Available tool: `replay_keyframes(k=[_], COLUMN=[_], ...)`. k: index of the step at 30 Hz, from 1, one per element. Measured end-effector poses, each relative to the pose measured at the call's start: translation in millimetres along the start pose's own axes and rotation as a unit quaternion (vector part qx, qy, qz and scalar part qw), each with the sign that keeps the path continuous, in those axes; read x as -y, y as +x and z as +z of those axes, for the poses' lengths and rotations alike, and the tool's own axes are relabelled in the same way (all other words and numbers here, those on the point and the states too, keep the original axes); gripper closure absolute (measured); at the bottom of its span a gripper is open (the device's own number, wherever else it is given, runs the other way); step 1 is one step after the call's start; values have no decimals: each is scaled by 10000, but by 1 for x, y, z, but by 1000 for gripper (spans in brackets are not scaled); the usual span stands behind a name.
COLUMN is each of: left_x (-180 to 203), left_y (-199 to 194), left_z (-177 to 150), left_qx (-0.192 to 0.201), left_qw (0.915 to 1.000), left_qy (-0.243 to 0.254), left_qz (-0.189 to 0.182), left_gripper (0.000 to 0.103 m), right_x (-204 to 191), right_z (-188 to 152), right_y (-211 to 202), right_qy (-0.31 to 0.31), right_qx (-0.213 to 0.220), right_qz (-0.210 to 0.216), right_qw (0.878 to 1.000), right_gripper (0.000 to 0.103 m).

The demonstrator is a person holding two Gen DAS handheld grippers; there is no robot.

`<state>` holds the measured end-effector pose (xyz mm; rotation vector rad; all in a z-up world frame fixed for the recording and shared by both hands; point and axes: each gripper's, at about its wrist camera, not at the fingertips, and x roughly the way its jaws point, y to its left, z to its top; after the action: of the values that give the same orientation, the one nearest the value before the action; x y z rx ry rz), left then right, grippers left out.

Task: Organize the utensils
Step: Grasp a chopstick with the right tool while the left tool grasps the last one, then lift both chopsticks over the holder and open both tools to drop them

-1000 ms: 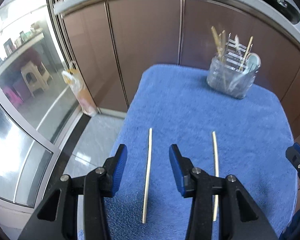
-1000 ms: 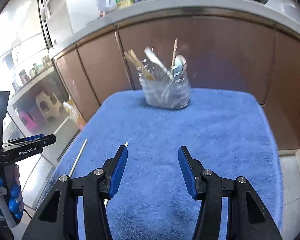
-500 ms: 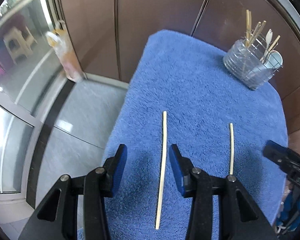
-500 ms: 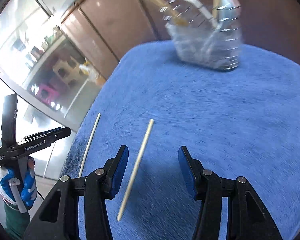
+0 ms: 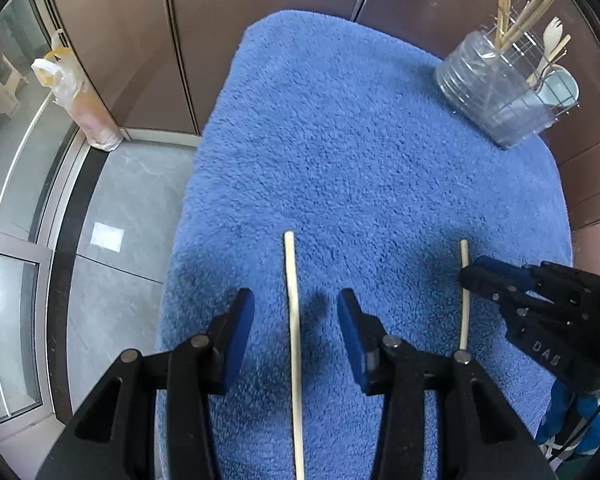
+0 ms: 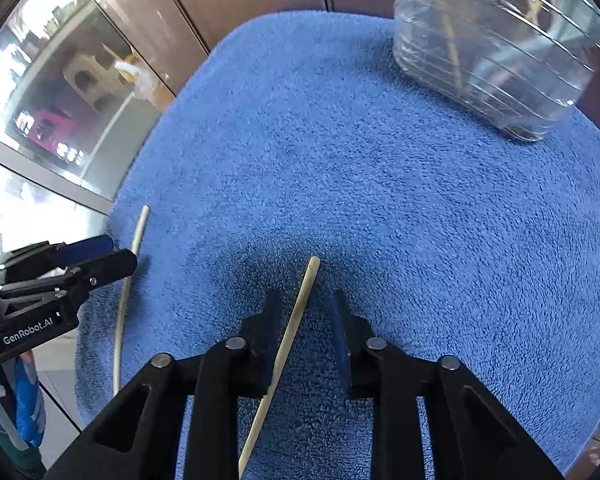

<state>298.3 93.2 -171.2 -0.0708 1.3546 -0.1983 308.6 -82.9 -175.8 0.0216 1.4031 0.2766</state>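
Observation:
Two pale chopsticks lie apart on a blue towel [image 5: 360, 140]. The left chopstick [image 5: 293, 336] lies between the open fingers of my left gripper [image 5: 296, 324], untouched. The right chopstick [image 5: 464, 292] shows in the right wrist view [image 6: 296, 320] between the narrowed but still open fingers of my right gripper [image 6: 304, 320], low over the towel. The right gripper also shows in the left wrist view [image 5: 500, 280], and the left gripper in the right wrist view [image 6: 80, 260]. A clear utensil holder [image 5: 500, 92] with chopsticks, fork and spoon stands at the far right corner.
The towel covers a small table whose left edge drops to a grey tiled floor [image 5: 120, 200]. Brown cabinet doors [image 5: 140, 40] stand behind. A plastic bag [image 5: 76, 92] sits on the floor at the left by a glass door.
Both grippers have dropped towards the towel and tilted down. The right gripper has moved over its chopstick and narrowed its fingers around it. The left gripper now straddles its chopstick.

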Motion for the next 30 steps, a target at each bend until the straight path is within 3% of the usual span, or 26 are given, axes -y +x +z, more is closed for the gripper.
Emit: replay_keyframes(k=[2,6,11,15,23,30], left_x=[1,3,16,33,18,25], left_y=[4,12,16,16,-15,-73], left_z=[3,6,2,-4,-25,-62], left_qx=[-77,-196,-41,95,704,1787], left_qw=[9999,9996,9973,9937,9966,9837], left_qy=[77,141,329,560,178,138], left_qz=[4,143,649,963,400,159], left_gripper=[64,85,90,97,99,99], right_x=[-5,-16,-34,-38,-29,-22], right_z=[2,7,4,4,-17,-62], right_y=[6,12,17,20,2,-43], right_qy=[-46,-121,-137,-62,19,-138], right_qx=[-102,-186,-137,-81,352,1377], right_qz=[-147,-433,-726,-712,-313,390], right_qw=[9998,9988,9972,9974,9989,9896], right_gripper=[86,89,89,92,98,98])
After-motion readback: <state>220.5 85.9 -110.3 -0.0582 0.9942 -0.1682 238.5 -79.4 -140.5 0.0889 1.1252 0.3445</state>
